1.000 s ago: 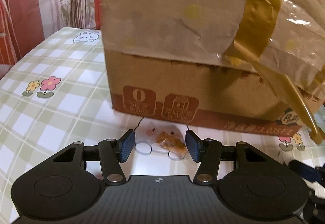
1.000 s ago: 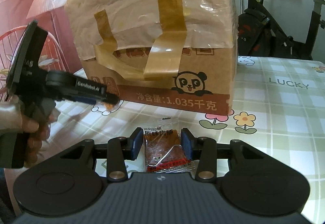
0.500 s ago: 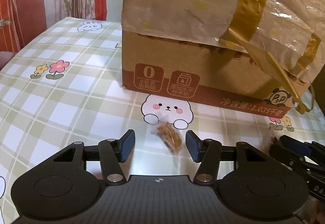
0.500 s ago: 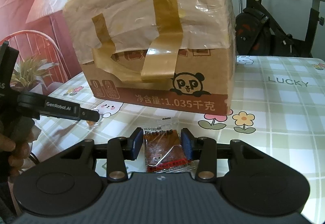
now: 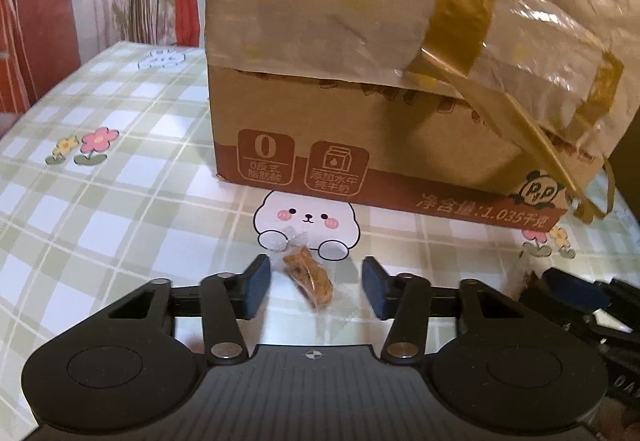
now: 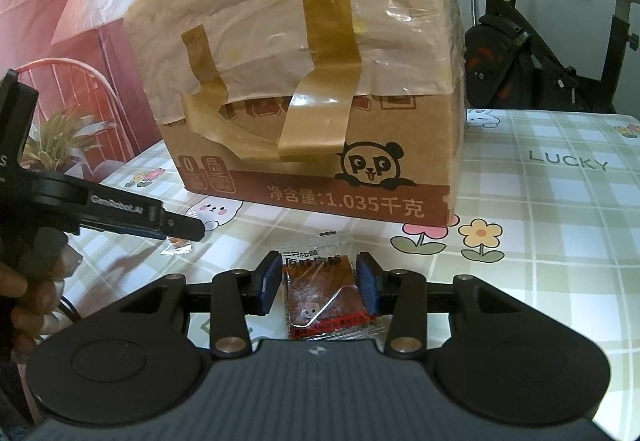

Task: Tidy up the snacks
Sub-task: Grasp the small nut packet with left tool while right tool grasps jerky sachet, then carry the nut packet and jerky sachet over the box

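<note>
A small brown snack in a clear wrapper (image 5: 310,275) lies on the checked tablecloth in front of the taped cardboard box (image 5: 360,121). My left gripper (image 5: 314,287) straddles it, and its jaws are closing with a gap still on both sides. The right wrist view shows that gripper's fingertips (image 6: 188,231) low over the same snack (image 6: 176,243). My right gripper (image 6: 319,283) is shut on a red jerky packet (image 6: 324,293) just above the table, in front of the box (image 6: 320,81).
The box fills the middle of the tablecloth (image 6: 540,221). A person's hand (image 6: 20,301) holds the left gripper's handle. An exercise bike (image 6: 540,61) stands behind the table on the right. A red chair (image 6: 68,81) and a plant stand on the left.
The left gripper has drawn back from the box and come down toward the table, and its jaws stand narrower around the clear-wrapped snack. The right gripper and its packet have not moved.
</note>
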Demonstrator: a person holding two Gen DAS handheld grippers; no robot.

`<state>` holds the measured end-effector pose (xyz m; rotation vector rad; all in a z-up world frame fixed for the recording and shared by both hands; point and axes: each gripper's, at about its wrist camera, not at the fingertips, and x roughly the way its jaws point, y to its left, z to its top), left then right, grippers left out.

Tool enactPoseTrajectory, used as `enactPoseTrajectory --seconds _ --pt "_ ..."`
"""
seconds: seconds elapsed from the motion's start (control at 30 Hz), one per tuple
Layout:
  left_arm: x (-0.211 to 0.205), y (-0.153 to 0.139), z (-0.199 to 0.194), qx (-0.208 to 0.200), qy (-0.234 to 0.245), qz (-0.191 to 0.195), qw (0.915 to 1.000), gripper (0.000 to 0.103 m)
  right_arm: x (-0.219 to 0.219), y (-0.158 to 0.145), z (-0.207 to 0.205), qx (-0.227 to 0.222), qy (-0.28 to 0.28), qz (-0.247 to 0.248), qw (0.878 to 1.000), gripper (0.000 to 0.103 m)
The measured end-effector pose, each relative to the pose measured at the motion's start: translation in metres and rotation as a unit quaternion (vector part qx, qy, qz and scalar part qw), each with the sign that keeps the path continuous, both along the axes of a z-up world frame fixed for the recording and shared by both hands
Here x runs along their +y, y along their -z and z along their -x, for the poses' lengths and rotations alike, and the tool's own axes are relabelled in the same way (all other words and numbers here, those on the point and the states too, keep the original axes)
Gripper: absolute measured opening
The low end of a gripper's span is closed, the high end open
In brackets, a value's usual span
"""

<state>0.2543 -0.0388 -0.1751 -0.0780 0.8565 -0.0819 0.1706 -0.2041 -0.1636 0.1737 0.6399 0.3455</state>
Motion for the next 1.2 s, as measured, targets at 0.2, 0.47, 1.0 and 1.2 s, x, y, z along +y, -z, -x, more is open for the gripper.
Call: enactPoseTrajectory --seconds 0.2,0.47,1.0,1.2 --pt "0.007 -0.001 0.009 -0.001 0.003 0.014 0.9999 0.019 -0.002 0.000 0.000 0.000 -0.001 -0.009 1.000 0.044" --pt "0.001 -0.003 0.020 -0.004 0.032 0.022 0.9992 0.019 -0.004 0.000 -0.001 0.002 0.004 -0.015 1.000 0.043" --pt "0.014 -0.019 0.040 -0.036 0.058 0.063 0.9957 0.019 0.010 -0.002 0.007 -0.013 -0.007 0.040 0.999 0.043" --pt "0.028 -0.032 0.047 -0.051 0.058 0.079 0.9939 0.019 0.025 -0.008 0.018 -0.030 -0.012 0.095 0.995 0.043"
